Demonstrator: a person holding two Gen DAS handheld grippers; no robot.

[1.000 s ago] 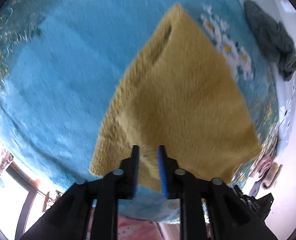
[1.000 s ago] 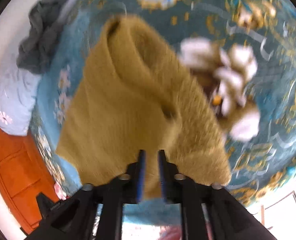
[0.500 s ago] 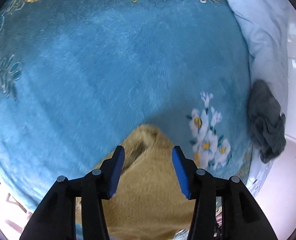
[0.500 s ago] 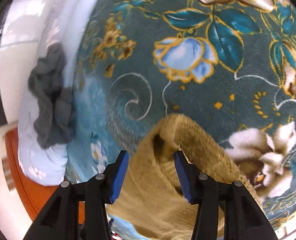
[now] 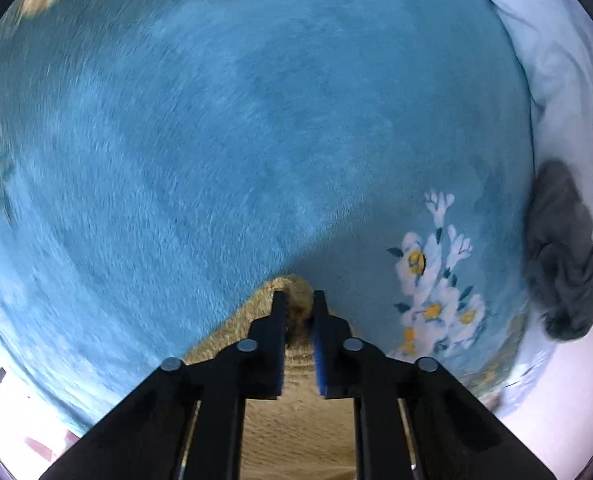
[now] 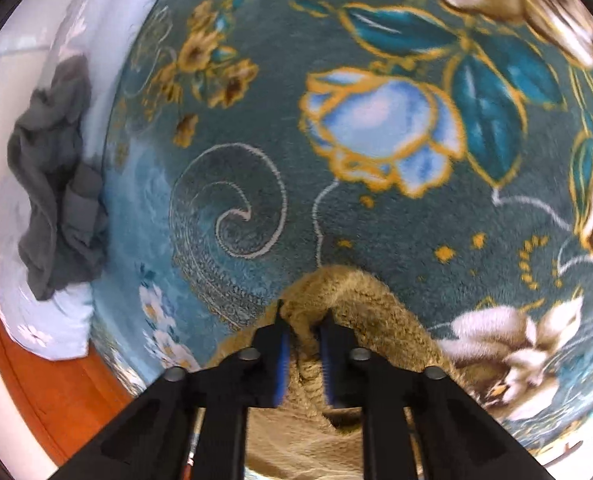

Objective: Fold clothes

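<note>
A mustard-yellow knit garment [image 5: 296, 408] lies on the blue floral blanket [image 5: 216, 140]. My left gripper [image 5: 299, 308] is shut on a far corner of the garment, with the fabric pinched between its blue pads. In the right wrist view the same garment [image 6: 360, 304] bulges up in a rolled fold, and my right gripper [image 6: 302, 320] is shut on a bunch of its edge. Most of the garment is hidden under the grippers.
A crumpled grey garment [image 5: 560, 256] lies on a pale blue pillow [image 5: 556, 72] at the blanket's edge; it also shows in the right wrist view [image 6: 56, 176]. An orange wooden bed frame [image 6: 36, 380] lies beyond the pillow. The blanket [image 6: 376, 140] carries large flower patterns.
Both grippers let go of the garment, opened and swung to its far end, and have now closed on the fabric there.
</note>
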